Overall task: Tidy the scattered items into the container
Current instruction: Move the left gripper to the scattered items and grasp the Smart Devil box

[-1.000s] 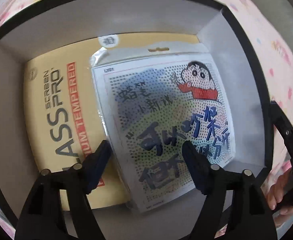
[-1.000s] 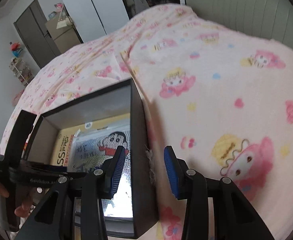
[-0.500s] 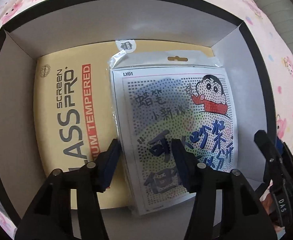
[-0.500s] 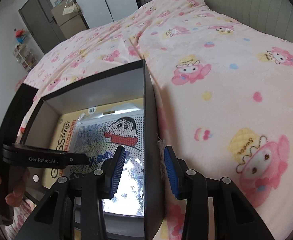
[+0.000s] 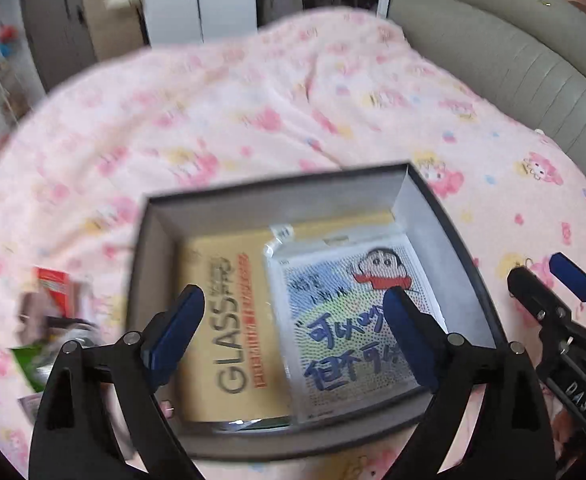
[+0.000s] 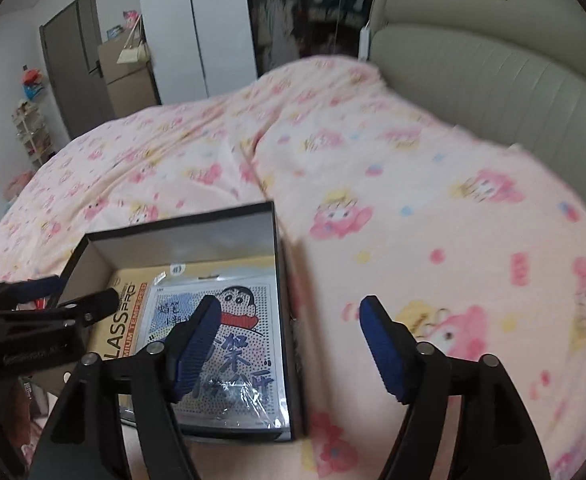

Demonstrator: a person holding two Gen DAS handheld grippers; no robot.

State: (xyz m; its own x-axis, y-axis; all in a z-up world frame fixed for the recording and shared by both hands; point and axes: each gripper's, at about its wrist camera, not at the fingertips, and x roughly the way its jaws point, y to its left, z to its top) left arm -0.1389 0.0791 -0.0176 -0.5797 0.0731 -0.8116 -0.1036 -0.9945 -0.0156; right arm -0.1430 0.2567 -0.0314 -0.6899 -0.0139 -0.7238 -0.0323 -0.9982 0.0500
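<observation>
On pink cartoon blanket (image 6: 433, 208): black box (image 6: 277, 264); grey headboard (image 6: 493, 64) behind.

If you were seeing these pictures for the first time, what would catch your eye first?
Probably the black box on the pink cartoon blanket, with a cartoon sheet lying on a yellow GLASS pack inside it. Next, the left gripper above the box and the right gripper over its right wall, both with jaws wide and holding nothing. Some clutter lies blurred left of the box.

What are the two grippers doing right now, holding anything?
Left gripper: jaws have just opened wide, holding nothing.
Right gripper: jaws have just opened wide, holding nothing.
</observation>
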